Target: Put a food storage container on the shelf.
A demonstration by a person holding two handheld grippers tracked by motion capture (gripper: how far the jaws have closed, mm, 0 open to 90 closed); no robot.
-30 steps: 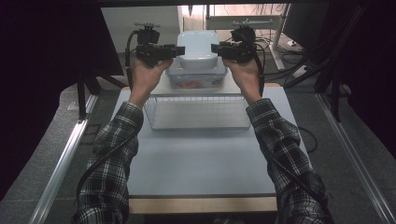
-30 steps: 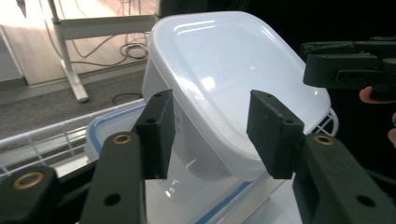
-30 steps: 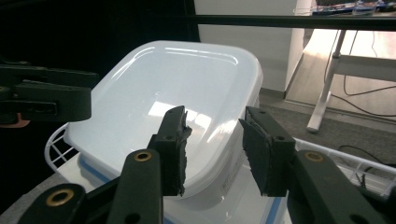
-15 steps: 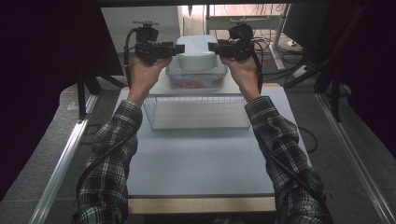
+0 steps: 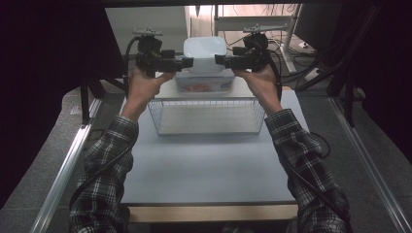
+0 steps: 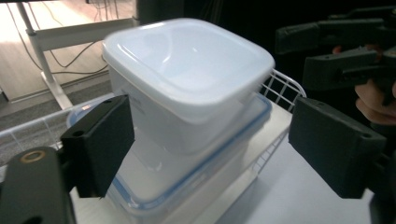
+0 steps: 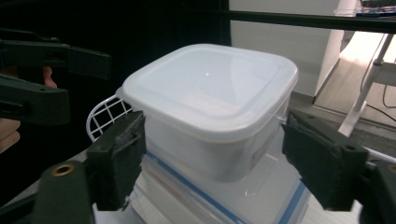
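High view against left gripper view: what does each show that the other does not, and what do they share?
High view alone: the person's plaid sleeves, the whole wire basket on the table, and red contents in the lower box.

Left gripper view alone: its own fingers close up, apart from the white tub, and the lower box's blue-edged lid.

Shared: the tub stacked on the lower box, with both grippers flanking it, their fingers having just been opening.

Likely lab or office: cable bundles (image 5: 311, 73) on floor, metal desk frame (image 5: 252, 22), dark curtained surround.
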